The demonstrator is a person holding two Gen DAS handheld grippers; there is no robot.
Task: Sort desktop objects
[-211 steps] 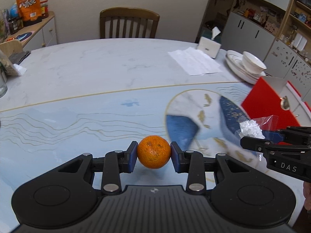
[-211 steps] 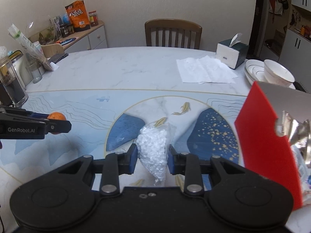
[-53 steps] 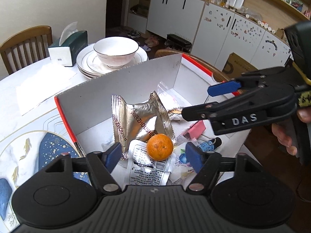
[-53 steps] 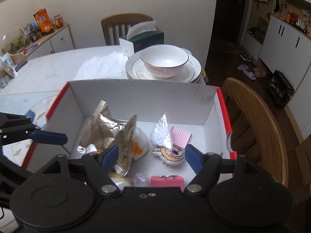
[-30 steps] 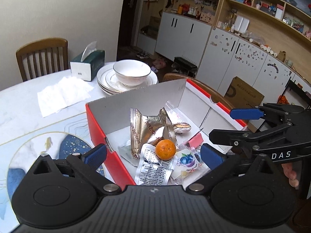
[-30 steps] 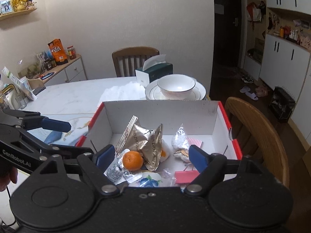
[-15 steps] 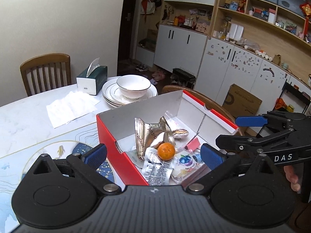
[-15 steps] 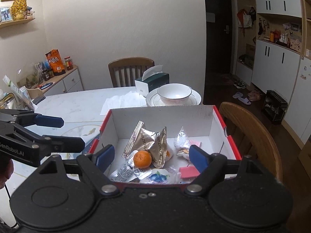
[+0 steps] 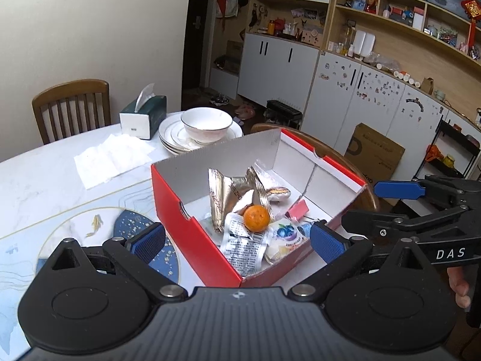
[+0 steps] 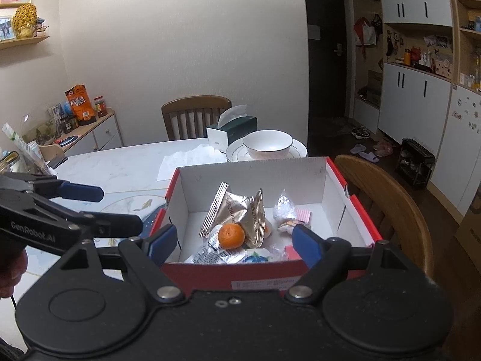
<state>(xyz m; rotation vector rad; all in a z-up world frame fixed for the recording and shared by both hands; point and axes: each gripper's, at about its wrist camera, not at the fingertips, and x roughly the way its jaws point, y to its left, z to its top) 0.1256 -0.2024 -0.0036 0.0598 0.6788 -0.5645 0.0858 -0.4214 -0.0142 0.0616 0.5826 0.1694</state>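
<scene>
A red cardboard box [image 9: 192, 234] with a white inside stands at the table's right edge; it also shows in the right wrist view [image 10: 255, 273]. In it lie an orange [image 9: 256, 217] [image 10: 231, 235], a silver foil packet [image 9: 231, 195] [image 10: 237, 210], a clear bag of white bits [image 10: 284, 204], a pink clip [image 9: 297, 209] and several small packets. My left gripper [image 9: 237, 240] is open and empty, held above and in front of the box. My right gripper [image 10: 231, 242] is open and empty, above the box's near wall.
A stack of white plates with a bowl [image 9: 206, 124], a green tissue box [image 9: 144, 117] and a paper napkin [image 9: 111, 158] sit on the marble table [image 9: 45, 180] behind the box. A wooden chair [image 10: 387, 207] stands right of the box, another [image 9: 72, 108] at the far side.
Both grippers have pulled back and up from the box, so it looks smaller. The orange and the bag of white bits, held 7 s ago, lie in the box. Both grippers stay open.
</scene>
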